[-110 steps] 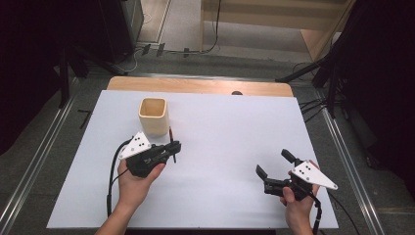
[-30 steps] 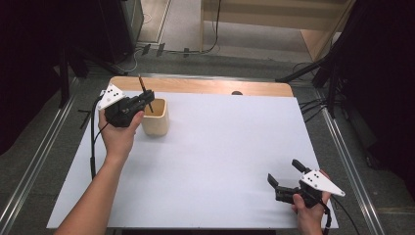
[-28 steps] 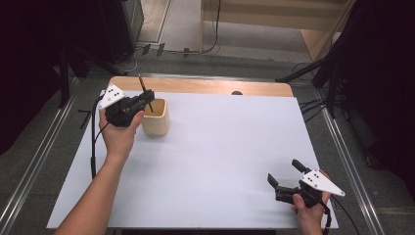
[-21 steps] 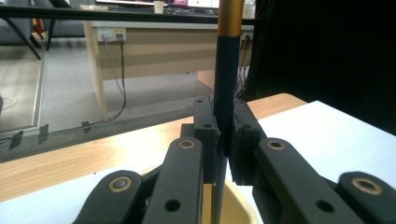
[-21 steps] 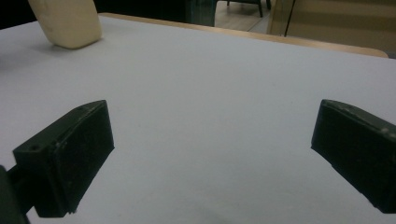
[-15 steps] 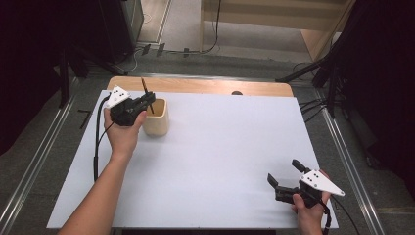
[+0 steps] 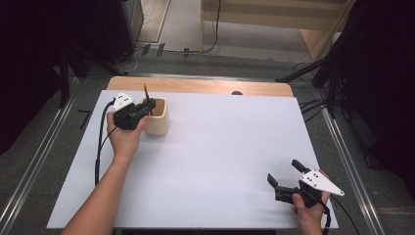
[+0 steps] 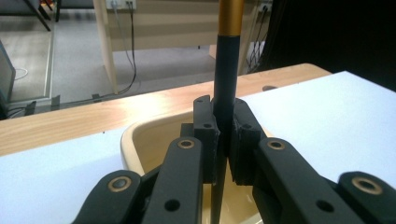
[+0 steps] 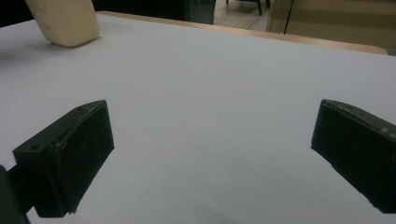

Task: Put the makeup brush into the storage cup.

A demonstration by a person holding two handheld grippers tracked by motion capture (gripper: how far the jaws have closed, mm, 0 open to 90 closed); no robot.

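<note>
A: The jaws of the left gripper [image 8: 224, 140] are pinched tight on a thin black pen [image 8: 224, 93] with a gold band, and the pads meet it about halfway along the part that shows. The right gripper [image 7: 288, 178] rests at the near right corner of the white table [image 7: 230, 147], jaws spread wide with nothing between them.

B: So how far along is the job, would you say?

A: Most of the way, I judge. The pen is off the table and hangs over the mouth of the cream cup [image 7: 157, 117]. In the left gripper view its lower end dips below the rim, inside the cup. What is left is to lower it a little, let go and draw the hand [image 7: 125, 139] back.

B: And which way does the pen point?

A: Its long axis stands close to upright. The gold-banded end is on top and the other end goes down into the cup; in the high view it leans slightly.

B: And the cup?

A: At the far left of the table, upright, touching the left hand's side. Beyond it lies the wooden table edge [image 7: 195, 85].
</note>
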